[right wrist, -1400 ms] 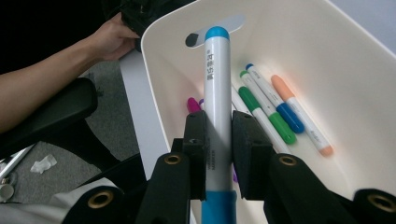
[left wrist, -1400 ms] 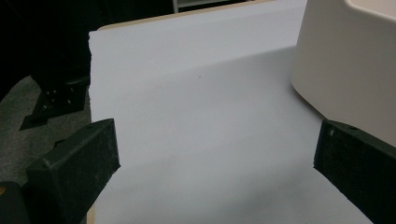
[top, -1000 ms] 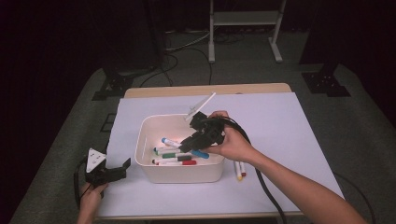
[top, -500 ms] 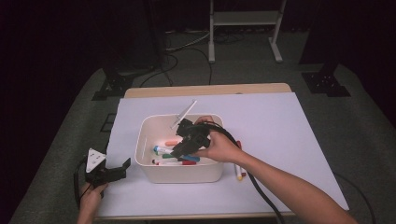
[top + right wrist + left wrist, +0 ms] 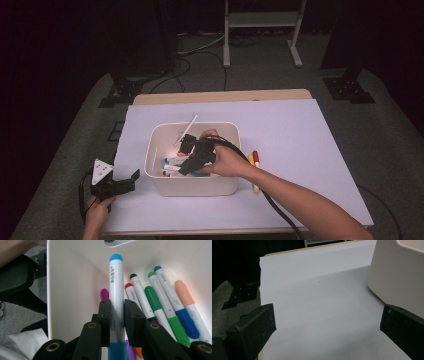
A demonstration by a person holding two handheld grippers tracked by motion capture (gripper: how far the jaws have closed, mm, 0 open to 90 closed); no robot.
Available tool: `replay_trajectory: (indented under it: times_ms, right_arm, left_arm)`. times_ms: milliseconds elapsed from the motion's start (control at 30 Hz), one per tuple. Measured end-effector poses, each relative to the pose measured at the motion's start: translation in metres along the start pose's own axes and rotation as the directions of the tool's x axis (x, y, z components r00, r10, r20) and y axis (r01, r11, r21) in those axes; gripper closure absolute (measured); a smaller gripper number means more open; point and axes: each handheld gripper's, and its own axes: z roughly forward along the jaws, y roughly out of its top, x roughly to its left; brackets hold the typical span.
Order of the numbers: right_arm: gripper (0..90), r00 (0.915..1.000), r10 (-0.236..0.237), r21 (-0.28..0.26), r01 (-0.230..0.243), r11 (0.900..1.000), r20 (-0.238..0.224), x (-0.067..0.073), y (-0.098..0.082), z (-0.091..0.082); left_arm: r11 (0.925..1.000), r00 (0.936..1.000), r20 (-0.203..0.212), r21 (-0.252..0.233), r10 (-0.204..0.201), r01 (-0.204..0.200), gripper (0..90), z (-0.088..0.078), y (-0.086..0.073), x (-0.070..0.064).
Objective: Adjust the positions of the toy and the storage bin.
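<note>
Clamping a light-blue-capped white marker (image 5: 116, 297) along its barrel, the right tongs (image 5: 116, 322) sit narrow with both pads tight on it, inside the white bin (image 5: 190, 185). Marker runs lengthwise between the jaws, cap end toward 12 o'clock in the right gripper view, hard against the bin's wall at its 9 o'clock side. Just off its 3 o'clock side, lying loose on the bin floor: red-capped marker (image 5: 132, 297), black-capped marker (image 5: 140, 293), green marker (image 5: 162, 307), blue marker (image 5: 175, 302), peach-capped marker (image 5: 190, 302); a magenta cap (image 5: 104, 293) pokes out at the held marker's 9 o'clock side. In the high view the right tongs (image 5: 192, 157) are down in the bin, hand wrapped round the body, cable trailing to 5 o'clock. A white stick-like item (image 5: 186, 129) leans out over the bin's far rim toward 12. More markers (image 5: 255, 165) lie on the desk (image 5: 310, 150) just outside the bin at 3 o'clock. Left tongs (image 5: 120, 184) rest at the desk's edge, 9 o'clock of the bin, jaws wide, nothing between them; the left gripper view has bare white desk between the jaws and the bin wall (image 5: 397, 277) at 2 o'clock.
</note>
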Motion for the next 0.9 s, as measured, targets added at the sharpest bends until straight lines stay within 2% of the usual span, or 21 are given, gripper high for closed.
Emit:
replay_trajectory:
  times_ms: [100, 267, 500, 700, 900]
  right_arm:
    - [67.1, 0.9999, 0.002, 0.011, -0.002, 1.000, 0.012, 0.001, 0.001, 0.001]
    - [60.3, 0.9997, 0.006, -0.018, -0.006, 1.000, 0.024, 0.001, -0.002, -0.012]
    - [50.3, 0.9990, 0.041, -0.079, -0.039, 0.996, 0.017, 0.000, -0.016, -0.047]
    - [42.5, 0.9948, 0.086, -0.130, -0.078, 0.988, 0.054, -0.007, -0.033, -0.072]
    - [41.5, 0.9883, 0.122, -0.179, -0.105, 0.978, 0.090, -0.012, -0.055, -0.098]
  left_arm:
    - [1.0000, 1.0000, 0.001, 0.000, -0.002, 0.002, 0.0, 0.000, 0.000, 0.000]
    - [1.0000, 1.0000, 0.002, 0.003, -0.002, 0.002, 0.0, 0.000, 0.000, 0.000]
    - [1.0000, 1.0000, -0.001, 0.006, 0.000, 0.000, 0.0, 0.000, 0.000, 0.000]
    - [1.0000, 1.0000, -0.001, 0.007, 0.003, -0.003, 0.0, 0.000, 0.000, -0.001]
    - [1.0000, 1.0000, -0.001, 0.004, 0.006, -0.006, 0.0, 0.000, 0.000, -0.001]
